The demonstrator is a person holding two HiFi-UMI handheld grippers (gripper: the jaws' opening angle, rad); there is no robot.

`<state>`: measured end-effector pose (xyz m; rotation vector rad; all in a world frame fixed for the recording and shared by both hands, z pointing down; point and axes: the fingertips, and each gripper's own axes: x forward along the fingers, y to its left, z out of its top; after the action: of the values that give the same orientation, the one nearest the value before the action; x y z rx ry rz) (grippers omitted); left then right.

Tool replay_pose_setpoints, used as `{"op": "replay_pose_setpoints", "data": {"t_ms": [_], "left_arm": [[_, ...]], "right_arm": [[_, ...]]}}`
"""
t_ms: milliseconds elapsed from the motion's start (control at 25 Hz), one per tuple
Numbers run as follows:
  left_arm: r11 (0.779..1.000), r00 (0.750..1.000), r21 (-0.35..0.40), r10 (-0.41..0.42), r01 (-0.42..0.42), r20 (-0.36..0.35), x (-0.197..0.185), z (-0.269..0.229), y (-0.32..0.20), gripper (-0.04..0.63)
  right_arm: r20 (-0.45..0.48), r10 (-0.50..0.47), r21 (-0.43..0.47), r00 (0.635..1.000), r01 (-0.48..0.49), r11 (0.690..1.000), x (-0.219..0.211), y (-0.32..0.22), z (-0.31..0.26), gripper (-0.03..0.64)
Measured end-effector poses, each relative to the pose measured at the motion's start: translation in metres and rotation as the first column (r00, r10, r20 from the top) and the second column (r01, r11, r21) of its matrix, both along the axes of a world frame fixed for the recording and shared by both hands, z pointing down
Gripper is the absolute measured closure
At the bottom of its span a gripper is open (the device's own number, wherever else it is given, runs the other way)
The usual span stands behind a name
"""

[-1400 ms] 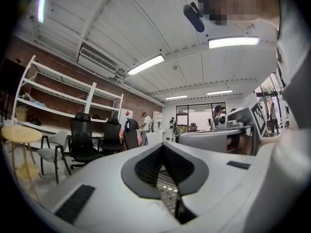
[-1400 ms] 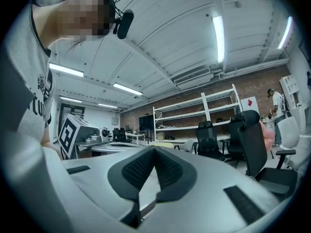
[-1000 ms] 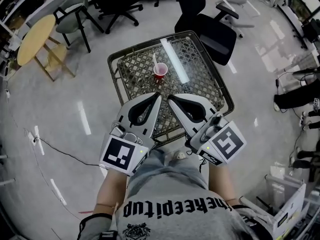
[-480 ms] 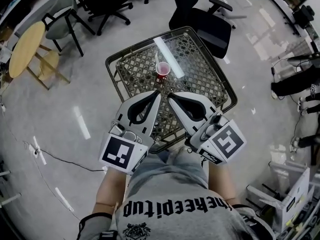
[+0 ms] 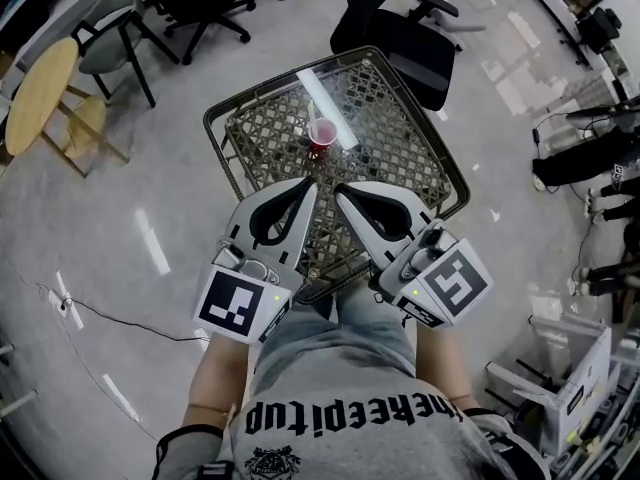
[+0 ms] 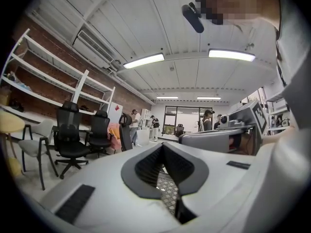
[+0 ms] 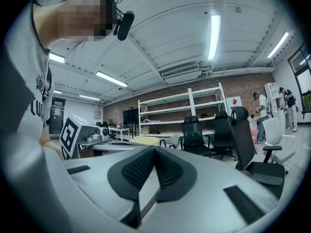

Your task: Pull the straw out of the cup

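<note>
Over the last second the picture from the head view had shifted only a little: the left claw (image 5: pixel 313 184) and the right claw (image 5: pixel 338 189) had been carried slightly further over the near half of the table (image 5: pixel 400 158), side by side with their tips almost meeting, while the cup (image 5: pixel 322 136) stayed where it stood. Both claws were closed and empty. In the left gripper view the two dark pads of the left claw (image 6: pixel 163 145) met at the tip with only the table's lattice showing through the gap below, and in the right gripper view the right claw (image 7: pixel 154 149) was closed in the same way. That suggested the task was still in its approach: nothing had been touched, and one claw would likely have to open before it could take the straw (image 5: pixel 314 120). The cup was small and red with a paler rim, standing upright on the table straight ahead of the two tips, apart from them and roughly on the line between them. The straw was a short white piece rising from the cup and leaning away to the left claw's side, still seated inside. Neither gripper view showed the cup or the straw.
</note>
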<state>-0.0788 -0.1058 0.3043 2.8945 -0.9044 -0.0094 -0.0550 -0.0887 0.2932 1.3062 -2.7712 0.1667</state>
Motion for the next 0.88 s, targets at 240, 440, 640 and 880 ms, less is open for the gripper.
{"op": "replay_pose_setpoints", "data": {"t_ms": [240, 440, 640, 880], "left_arm": [[0.998, 0.998, -0.030, -0.061, 0.062, 0.025, -0.008, 0.003, -0.008, 0.580], [0.993, 0.993, -0.028, -0.117, 0.118, 0.025, -0.011, -0.003, -0.018, 0.580], [0.985, 0.985, -0.015, -0.174, 0.174, 0.003, -0.002, -0.006, -0.031, 0.580], [0.972, 0.972, -0.020, -0.236, 0.236, 0.003, 0.014, -0.009, -0.043, 0.580]], "right_arm": [[0.009, -0.048, -0.009, 0.999, 0.049, 0.999, -0.001, -0.014, 0.000, 0.612], [0.012, -0.093, -0.015, 0.996, 0.094, 0.995, 0.001, -0.032, -0.003, 0.612], [0.011, -0.136, -0.036, 0.991, 0.136, 0.990, 0.015, -0.049, 0.002, 0.604], [0.010, -0.192, -0.068, 0.981, 0.192, 0.979, 0.034, -0.072, 0.011, 0.598]]}}
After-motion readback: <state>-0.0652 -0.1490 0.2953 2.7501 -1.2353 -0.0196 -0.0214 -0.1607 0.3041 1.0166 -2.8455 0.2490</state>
